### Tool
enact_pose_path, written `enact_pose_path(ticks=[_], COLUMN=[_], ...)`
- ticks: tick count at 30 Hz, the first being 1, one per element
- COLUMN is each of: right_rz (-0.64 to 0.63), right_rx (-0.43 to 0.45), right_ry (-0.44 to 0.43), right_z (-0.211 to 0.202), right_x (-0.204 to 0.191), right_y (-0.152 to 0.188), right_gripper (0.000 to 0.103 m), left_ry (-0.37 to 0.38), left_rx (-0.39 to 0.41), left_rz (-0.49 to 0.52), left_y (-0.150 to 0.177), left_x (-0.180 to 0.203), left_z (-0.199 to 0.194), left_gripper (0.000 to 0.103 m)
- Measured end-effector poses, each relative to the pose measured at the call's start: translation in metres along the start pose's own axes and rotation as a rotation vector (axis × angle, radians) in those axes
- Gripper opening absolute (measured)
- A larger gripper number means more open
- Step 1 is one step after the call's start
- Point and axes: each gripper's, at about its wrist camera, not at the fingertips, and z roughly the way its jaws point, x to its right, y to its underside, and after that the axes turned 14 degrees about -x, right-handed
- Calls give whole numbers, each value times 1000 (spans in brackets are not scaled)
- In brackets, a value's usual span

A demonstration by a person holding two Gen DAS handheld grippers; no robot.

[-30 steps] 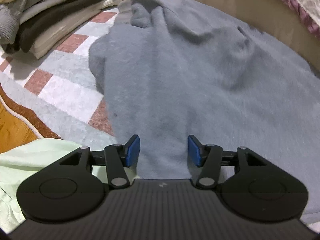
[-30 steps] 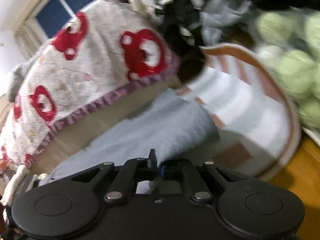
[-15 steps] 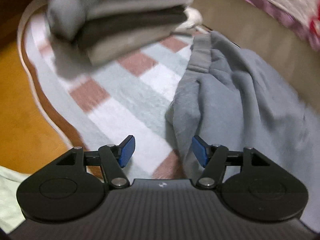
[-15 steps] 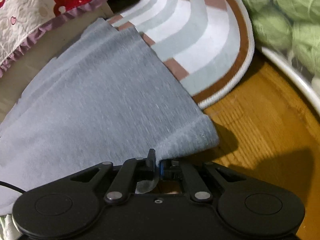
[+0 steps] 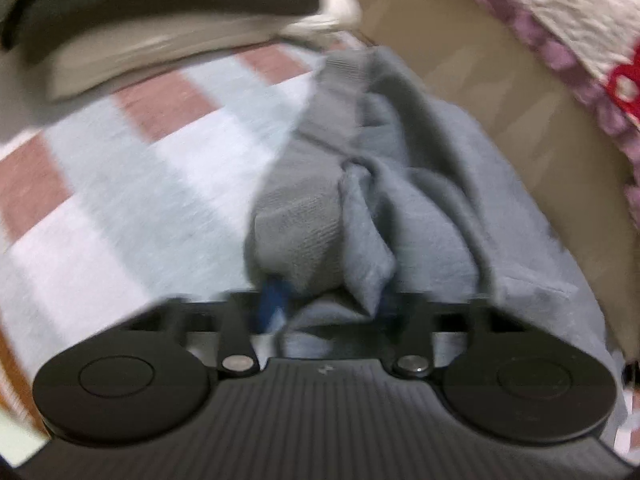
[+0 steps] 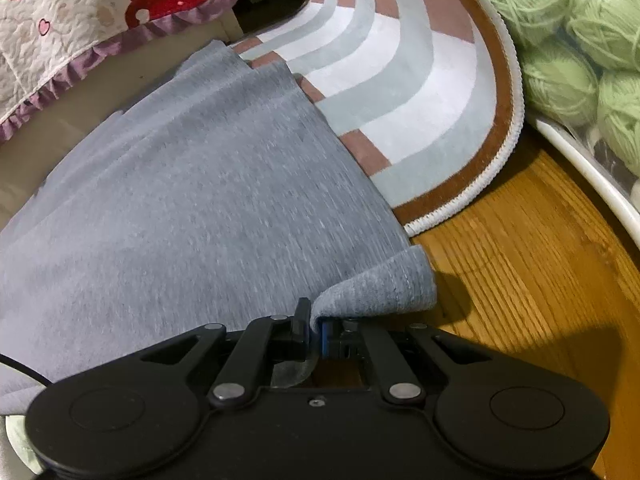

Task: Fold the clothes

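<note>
A wooden plank floor (image 6: 532,248) carries a curved rug of white, pale green and pink-brown bands with a brown border and white corded edge (image 6: 404,92), which the left wrist view shows as blurred checks (image 5: 132,184). Across the rug, and over its edge onto the floor, lies the soft grey knitted garment (image 6: 192,184); it also rests against a beige panel (image 5: 492,92) below a quilted cream cover with red bear prints and a purple frill (image 6: 76,28). In the left wrist view the garment's ribbed end is bunched into upright folds (image 5: 320,216). A stack of folded clothes in grey, dark and cream layers (image 5: 160,20) sits on the rug beyond it, near but apart. Balls of pale green yarn in a clear, white-rimmed container (image 6: 576,48) stand beside the rug's edge.

The right gripper (image 6: 316,328) is clenched on the garment's hemmed corner, which curls up just over the floor. The left gripper (image 5: 324,304) is closing its jaws around the bunched ribbed end, cloth filling the gap; motion blur hides whether the pads already press it.
</note>
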Motion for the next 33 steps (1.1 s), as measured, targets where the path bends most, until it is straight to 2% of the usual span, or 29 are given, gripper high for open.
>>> enact_pose_path(ticks=[1,3,5,8,9,11,13,15,16,17,19,23,26,28,30,33], right_rz=[-6,-11,-6,4,-5,-17,-29,-32,-27,-21,-3,-6,-9,-8,-6,16], right_rx=[4,34,80,142,159,152,139,123,113,103,90,77,58,46,41,47], right_ry=[2,-17,-55,-156,-183,-182,-174,-160,-149,-137,-133,-109,-87,-75,-71,-95], right_z=[0,-7,-21,-45,-50,-49,-46,-44,-43,-42,-43,-42,-37,-33,-30,-26], right_x=[0,1,5,9,7,4,1,0,1,2,3,1,0,0,1,5], right_y=[0,1,2,-1,-2,-3,-4,-4,-4,-4,-3,-4,-3,-2,-1,-1], right_gripper=[5,4,4,3,3,3,3,3,3,3,3,3,3,3,4,6], left_ry=[-16,-110,-142,-153,-157,-164,-191,-212,-246,-269,-234,-137,-68,-62,-51,-2], left_rx=[21,114,235,344,373,366,282,170,122,79,46,-25,-67,-72,-95,-209], left_rz=[42,147,188,188,190,208,159,46,-15,-71,-132,-160,-144,-104,-90,-165], left_y=[-1,-2,0,8,11,20,29,38,41,44,46,42,53,65,75,82], left_x=[7,23,28,12,5,-16,-39,-62,-71,-79,-85,-78,-68,-56,-51,-52], left_z=[-3,-32,-81,-135,-149,-143,-120,-97,-87,-79,-79,-94,-106,-109,-105,-81], left_gripper=[13,11,10,10,10,11,14,13,13,20,24,44,48,56,69,68])
